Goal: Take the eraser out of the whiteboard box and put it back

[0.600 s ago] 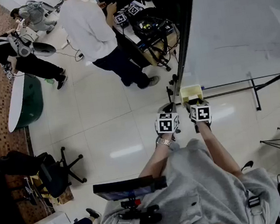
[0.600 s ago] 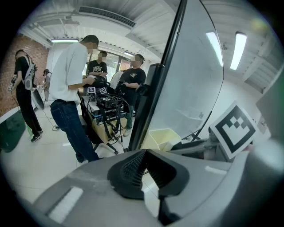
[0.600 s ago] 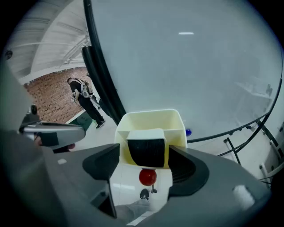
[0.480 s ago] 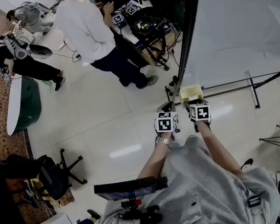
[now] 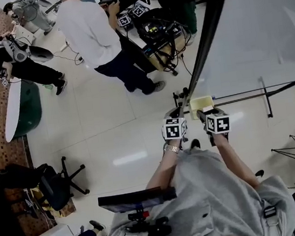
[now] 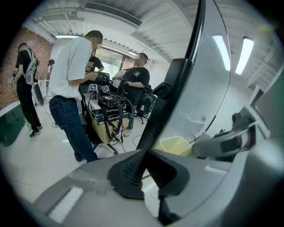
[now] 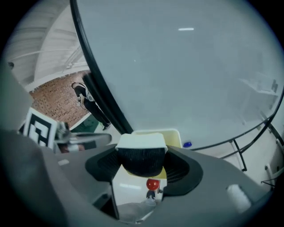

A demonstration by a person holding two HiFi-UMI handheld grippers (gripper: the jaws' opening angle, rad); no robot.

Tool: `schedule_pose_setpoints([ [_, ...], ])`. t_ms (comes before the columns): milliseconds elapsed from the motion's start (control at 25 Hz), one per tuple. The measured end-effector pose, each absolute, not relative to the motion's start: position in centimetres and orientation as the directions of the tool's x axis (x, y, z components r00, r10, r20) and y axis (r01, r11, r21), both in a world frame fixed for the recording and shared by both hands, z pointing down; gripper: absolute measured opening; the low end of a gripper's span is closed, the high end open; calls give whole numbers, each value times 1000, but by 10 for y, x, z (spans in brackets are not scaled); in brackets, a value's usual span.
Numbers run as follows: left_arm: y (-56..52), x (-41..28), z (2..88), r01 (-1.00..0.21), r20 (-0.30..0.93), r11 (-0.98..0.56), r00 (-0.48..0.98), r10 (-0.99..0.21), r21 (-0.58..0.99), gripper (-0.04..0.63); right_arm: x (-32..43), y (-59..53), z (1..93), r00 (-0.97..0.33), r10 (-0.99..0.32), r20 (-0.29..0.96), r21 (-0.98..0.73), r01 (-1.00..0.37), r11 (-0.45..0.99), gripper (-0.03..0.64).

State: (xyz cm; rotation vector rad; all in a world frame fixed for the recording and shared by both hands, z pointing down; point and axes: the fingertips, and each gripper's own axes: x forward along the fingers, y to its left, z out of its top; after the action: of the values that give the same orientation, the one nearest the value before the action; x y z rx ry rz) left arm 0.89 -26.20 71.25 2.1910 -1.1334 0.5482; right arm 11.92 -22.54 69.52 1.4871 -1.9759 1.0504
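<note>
In the right gripper view the eraser (image 7: 141, 142), with a white back and black felt, sits between the two dark pads of my right gripper (image 7: 142, 163), which is shut on it. Just beyond it is the pale yellow whiteboard box (image 7: 173, 134), mounted at the lower edge of the whiteboard (image 7: 186, 66). The head view has that box (image 5: 201, 104) just ahead of the right gripper (image 5: 205, 114). Beside it, my left gripper (image 5: 176, 114) points at the board's black frame. Its pads (image 6: 146, 153) meet with nothing between them, and the box (image 6: 176, 145) shows to its right.
Several people stand at the upper left, one in a white shirt (image 5: 91, 30) near a cart full of cables (image 5: 160, 34). The whiteboard's stand legs (image 5: 267, 95) spread over the tiled floor. An office chair (image 5: 58, 183) and a green-edged table (image 5: 23, 105) are at left.
My right gripper has drawn back slightly toward the lower right, away from the box. The left gripper has stayed about where it was.
</note>
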Motion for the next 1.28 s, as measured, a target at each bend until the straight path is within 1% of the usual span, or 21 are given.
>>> schedule_pose_setpoints([
  [80,-267,13,714,-834,600,-448,546,-585,322,3,125,-237,655,-331,-667,667,-318,-937,147,285],
  [160,-270,17,714,-836,598,-444,543,-590,322,3,136,-251,625,-313,-734,603,-320,-937,137,285],
  [240,-270,20,715,-837,597,-443,543,-591,323,3,144,-263,615,-285,-777,561,-310,-943,122,285],
  [400,-269,17,710,-847,601,-429,527,-601,314,3,145,-273,643,-272,-781,562,-307,-946,109,285],
  [520,-270,14,710,-853,600,-423,518,-610,306,3,146,-276,666,-246,-806,538,-300,-950,90,285],
  [680,-265,11,715,-860,612,-417,504,-609,294,3,142,-277,699,-249,-784,569,-284,-954,96,285],
  [800,-258,11,716,-859,618,-419,505,-602,294,3,133,-273,721,-281,-722,632,-269,-953,136,285],
  [920,-254,13,713,-853,615,-428,514,-598,297,3,122,-272,729,-316,-674,668,-256,-948,190,285],
  [1040,-249,18,712,-852,611,-435,516,-600,291,3,115,-268,726,-352,-655,669,-268,-936,230,305],
  [1120,-245,23,713,-849,616,-444,518,-593,286,3,117,-263,723,-360,-662,657,-284,-932,224,308],
  [1240,-238,28,717,-851,631,-446,511,-583,277,3,125,-256,718,-357,-685,634,-315,-929,192,305],
  [1280,-236,31,717,-850,634,-447,513,-579,279,3,129,-254,713,-348,-702,621,-318,-931,180,289],
])
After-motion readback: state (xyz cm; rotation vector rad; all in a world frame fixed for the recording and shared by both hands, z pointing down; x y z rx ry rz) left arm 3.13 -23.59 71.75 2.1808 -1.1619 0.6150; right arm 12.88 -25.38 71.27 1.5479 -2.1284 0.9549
